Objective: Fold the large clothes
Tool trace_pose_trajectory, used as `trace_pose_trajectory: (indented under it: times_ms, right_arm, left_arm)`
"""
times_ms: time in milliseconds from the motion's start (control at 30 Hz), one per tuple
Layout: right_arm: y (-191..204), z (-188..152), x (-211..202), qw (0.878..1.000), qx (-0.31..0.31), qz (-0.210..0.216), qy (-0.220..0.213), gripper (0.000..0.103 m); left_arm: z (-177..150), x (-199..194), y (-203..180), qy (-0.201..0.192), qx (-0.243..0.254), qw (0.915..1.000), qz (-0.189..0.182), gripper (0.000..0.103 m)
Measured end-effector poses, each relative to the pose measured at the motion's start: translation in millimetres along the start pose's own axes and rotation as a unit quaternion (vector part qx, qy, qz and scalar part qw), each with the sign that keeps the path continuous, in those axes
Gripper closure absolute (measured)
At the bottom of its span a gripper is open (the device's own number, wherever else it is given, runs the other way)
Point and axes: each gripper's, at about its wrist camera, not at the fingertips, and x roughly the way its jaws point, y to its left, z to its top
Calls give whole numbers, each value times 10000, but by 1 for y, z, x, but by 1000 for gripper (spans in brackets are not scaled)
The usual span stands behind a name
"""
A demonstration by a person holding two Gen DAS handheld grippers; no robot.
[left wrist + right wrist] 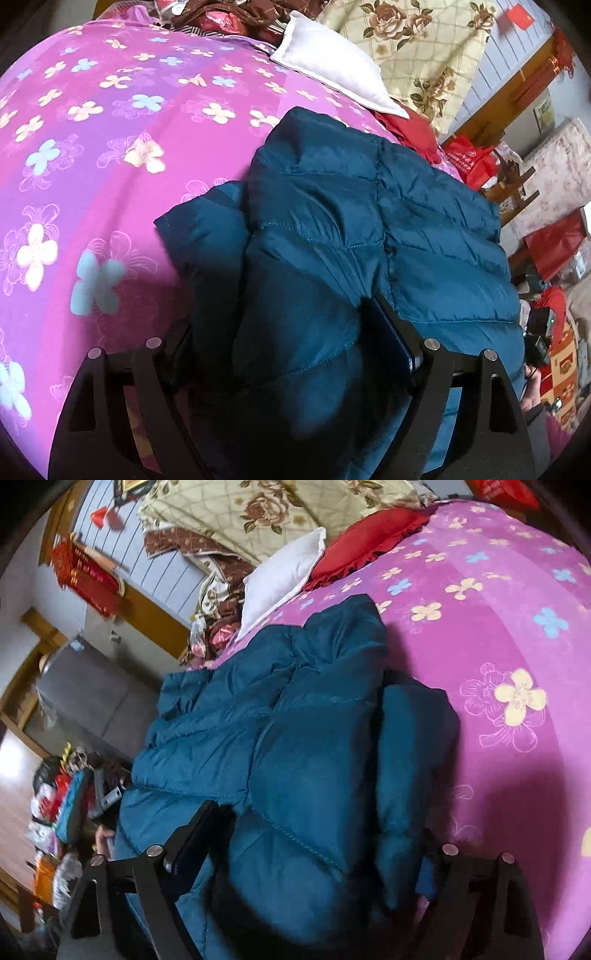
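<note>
Nearest to the left wrist camera stands the left gripper (295, 332). Its two black fingers are spread wide, and a thick fold of the teal puffer jacket (369, 221) bulges up between them. The right finger's pad (391, 332) lies against the fabric; the left finger is mostly hidden behind the fold, so I cannot tell if the jaws press the jacket or only stand around it.

In the right wrist view the right gripper (314, 834) is also wide, with a padded fold of the same jacket (295, 720) filling the gap between its fingers. Here too the fabric hides the contact, so a real grip cannot be confirmed.

The jacket lies bunched and partly folded on a bed with a pink flowered sheet (110, 147). It is at the near edge of the bed, with one sleeve-like part sticking out to the side. At the far end of the bed rest a white pillow (332, 70), a red cushion (369, 539) beside it, and a cream quilt with brown roses (413, 40) behind them. Red bags (554, 247) stand on the floor beyond the bed.
</note>
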Motion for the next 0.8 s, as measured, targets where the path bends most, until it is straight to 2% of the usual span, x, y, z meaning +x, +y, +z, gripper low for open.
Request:
trace_pose_trajectory:
  times_ms: [33,100,167,200,267,333,400,567,633,700,733,800]
  right_arm:
    - [2,1,2,10000,-48,-74,12,22]
    - [7,1,5,9997,-142,-216,19,32]
    - [18,0,1,9984,-324,-459,-67,50]
    - [29,1,-1,9962,-529,-684,-96,54]
    - [51,3,-6,9887,-942,-1150,-182,68]
    - [73,1,-12,9780,-1335,-1557,-370,76]
    - [98,0,-28,9646,-1682,-1881,-771,79]
    - [126,22,-59,9464,-1948,-2059,-1550,80]
    - [123,37,-61,9442,-1900,-2120,-1659,80]
    - [114,52,-60,9427,-1899,-2143,-1713,80]
    - [103,60,-57,9453,-1835,-2068,-1733,80]
    - [73,72,-46,9604,-1483,-1671,-1666,78]
  left_arm:
    - [-1,0,-3,-19,56,9999,91,21]
    - [-3,1,-11,-97,209,9990,378,30]
    - [-5,-1,-23,-232,459,9963,688,51]
    - [-6,-4,-29,-300,565,9943,855,58]
    - [-7,-12,-42,-466,790,9893,1138,80]
    - [-6,-27,-52,-717,876,9848,1316,86]
    - [-2,-44,-59,-994,808,9828,1331,87]
    - [17,-68,-76,-1503,540,9825,961,88]
    - [26,-70,-85,-1696,496,9808,821,88]
    - [34,-61,-93,-1767,547,9789,869,88]
    - [35,-56,-95,-1759,571,9782,946,86]
    - [39,-35,-94,-1545,608,9785,1221,81]
